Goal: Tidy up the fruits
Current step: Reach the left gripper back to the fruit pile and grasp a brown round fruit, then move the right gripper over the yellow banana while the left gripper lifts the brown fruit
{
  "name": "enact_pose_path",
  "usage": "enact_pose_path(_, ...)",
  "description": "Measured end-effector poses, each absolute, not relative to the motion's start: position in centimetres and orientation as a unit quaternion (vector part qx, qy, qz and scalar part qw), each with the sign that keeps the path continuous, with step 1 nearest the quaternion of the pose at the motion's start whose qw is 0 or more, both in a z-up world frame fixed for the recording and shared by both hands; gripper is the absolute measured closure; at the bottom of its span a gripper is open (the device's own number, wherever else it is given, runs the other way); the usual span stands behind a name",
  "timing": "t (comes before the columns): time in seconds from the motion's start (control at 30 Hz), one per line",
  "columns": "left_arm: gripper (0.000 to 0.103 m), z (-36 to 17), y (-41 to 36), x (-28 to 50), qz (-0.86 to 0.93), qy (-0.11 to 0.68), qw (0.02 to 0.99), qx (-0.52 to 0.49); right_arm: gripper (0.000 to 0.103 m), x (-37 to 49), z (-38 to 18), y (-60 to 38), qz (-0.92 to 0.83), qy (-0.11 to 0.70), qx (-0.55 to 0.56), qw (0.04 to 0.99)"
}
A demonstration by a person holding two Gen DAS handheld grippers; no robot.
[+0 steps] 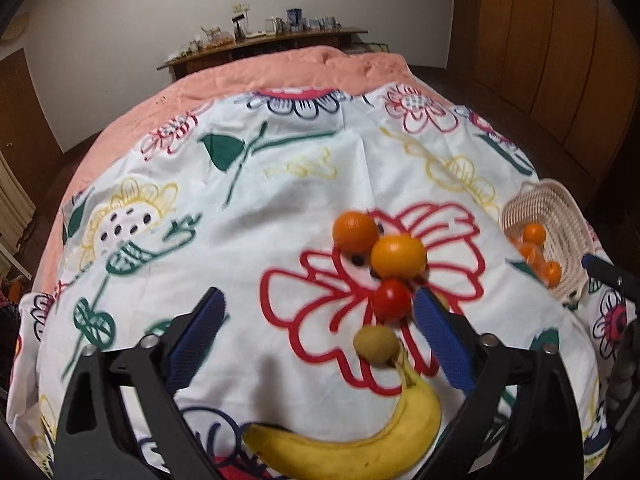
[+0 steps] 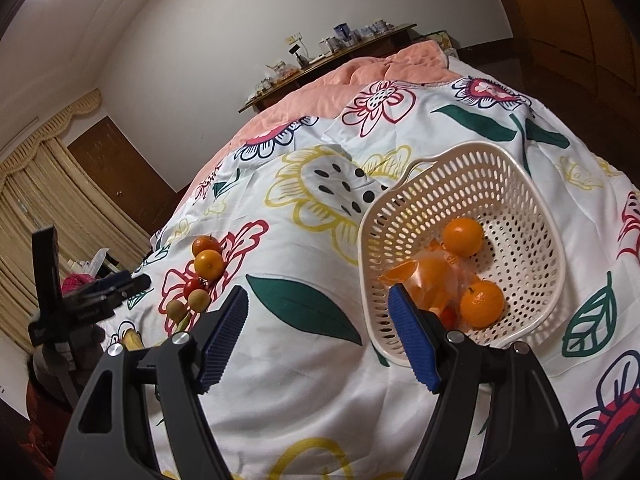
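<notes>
Left wrist view: the left gripper point(image 1: 320, 320) is held released over the bed, tomato point(image 1: 391, 300) at its 1 o'clock beside the kiwi point(image 1: 377, 345). The right gripper point(image 2: 318, 320), also released, is hung by the basket point(image 2: 532, 216). Neighbouring fruit could be nudged and rolled away.

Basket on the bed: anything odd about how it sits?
Yes. The basket sits tilted on the soft floral cover, rim higher at the far side, so the oranges and an orange plastic bag lie bunched toward its near wall.

Two oranges point(image 1: 380, 246), tomato point(image 1: 391, 300), kiwi point(image 1: 377, 345), banana point(image 1: 360, 436) lie clustered — more oranges in the tilted basket point(image 2: 532, 216).
</notes>
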State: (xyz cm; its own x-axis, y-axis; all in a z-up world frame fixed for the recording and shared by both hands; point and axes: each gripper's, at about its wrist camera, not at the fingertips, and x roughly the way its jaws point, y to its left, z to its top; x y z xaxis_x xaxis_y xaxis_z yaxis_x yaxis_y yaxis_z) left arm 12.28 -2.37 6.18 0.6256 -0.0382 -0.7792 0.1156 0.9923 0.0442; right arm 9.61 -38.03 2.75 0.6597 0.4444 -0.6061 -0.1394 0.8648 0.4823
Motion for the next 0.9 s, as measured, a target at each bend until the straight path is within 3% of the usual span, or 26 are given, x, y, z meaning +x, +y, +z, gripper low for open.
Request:
enact_pose_path(0.17, 0.039, 4.4, -3.2, 12.0, -0.067, 0.457, 0.886, 0.045, 0.030, 9.5, 2.7, -37.6, 0.169, 0.381, 0.198, 0.887)
enact_pose_path(0.57, 0.068, 2.1, -4.8, 12.7, -0.089, 0.487, 0.868, 0.040, 0.030, 9.6, 2.7, -37.7, 0.169, 0.383, 0.200, 0.886)
enact_pose_path(0.9, 0.072, 3.0, -4.2, 11.7, -0.089, 0.472, 0.876, 0.036, 0.030, 9.5, 2.9, -37.2, 0.173, 0.382, 0.196, 0.886)
